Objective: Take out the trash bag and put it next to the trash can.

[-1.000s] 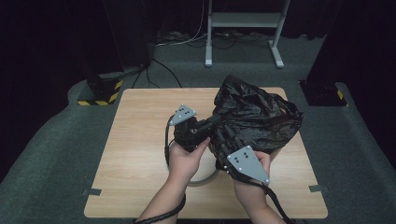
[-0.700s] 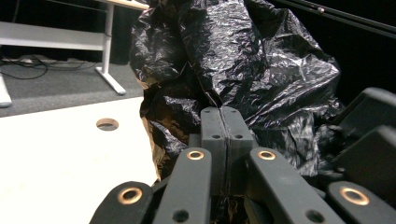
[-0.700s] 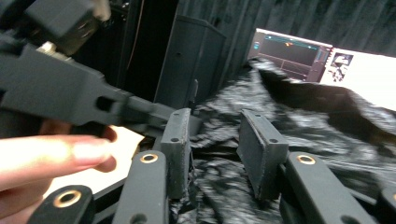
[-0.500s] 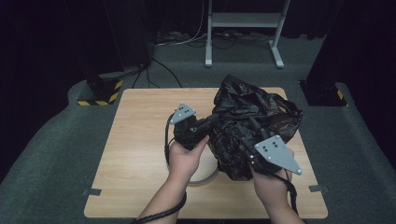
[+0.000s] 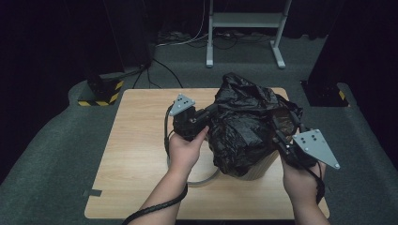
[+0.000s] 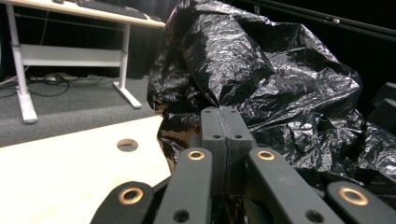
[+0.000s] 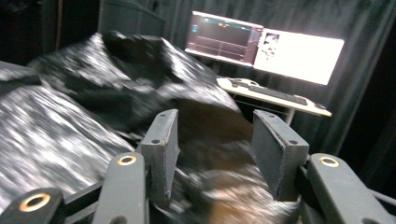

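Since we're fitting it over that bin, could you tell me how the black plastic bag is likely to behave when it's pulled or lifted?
The black plastic bag is crumpled in deep folds, so it is probably floppy and light. Its glossy film looks slippery. The left gripper is shut on a fold; the right gripper has just been opening, jaws apart beside it. Tugging might tip the pale bin.

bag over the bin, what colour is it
Glossy black, crinkled plastic; the bag shows best in the left gripper view.
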{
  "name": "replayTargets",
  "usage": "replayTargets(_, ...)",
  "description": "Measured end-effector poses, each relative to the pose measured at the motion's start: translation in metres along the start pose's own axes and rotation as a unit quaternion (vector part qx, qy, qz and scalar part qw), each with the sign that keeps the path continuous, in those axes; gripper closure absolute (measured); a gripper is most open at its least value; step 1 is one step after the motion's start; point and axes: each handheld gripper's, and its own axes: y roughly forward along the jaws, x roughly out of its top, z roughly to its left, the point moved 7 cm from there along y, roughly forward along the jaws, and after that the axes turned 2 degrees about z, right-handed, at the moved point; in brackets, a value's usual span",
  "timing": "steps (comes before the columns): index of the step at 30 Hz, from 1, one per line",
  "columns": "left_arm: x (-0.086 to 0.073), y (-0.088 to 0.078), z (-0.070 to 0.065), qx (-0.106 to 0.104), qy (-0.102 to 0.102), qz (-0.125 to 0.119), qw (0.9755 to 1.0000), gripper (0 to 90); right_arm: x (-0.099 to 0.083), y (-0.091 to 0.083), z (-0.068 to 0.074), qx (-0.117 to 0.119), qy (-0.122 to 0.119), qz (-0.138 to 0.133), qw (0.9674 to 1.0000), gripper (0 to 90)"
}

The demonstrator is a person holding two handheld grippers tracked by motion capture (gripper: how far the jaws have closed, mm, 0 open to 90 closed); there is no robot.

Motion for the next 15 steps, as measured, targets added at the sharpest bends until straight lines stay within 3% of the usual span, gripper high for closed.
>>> replayTargets(8,0.014,0.002,0.005,0.002,0.003,-0.015,0.9999,89.8,-0.012,0.004,-0.037,-0.048,0.012,0.015,0.9987,47.9)
replayTargets(15,0.027,0.0,0.008,0.005,0.009,-0.033,0.9994,89.8,-0.028,0.01,-0.06,-0.08,0.019,0.033,0.9961,44.6)
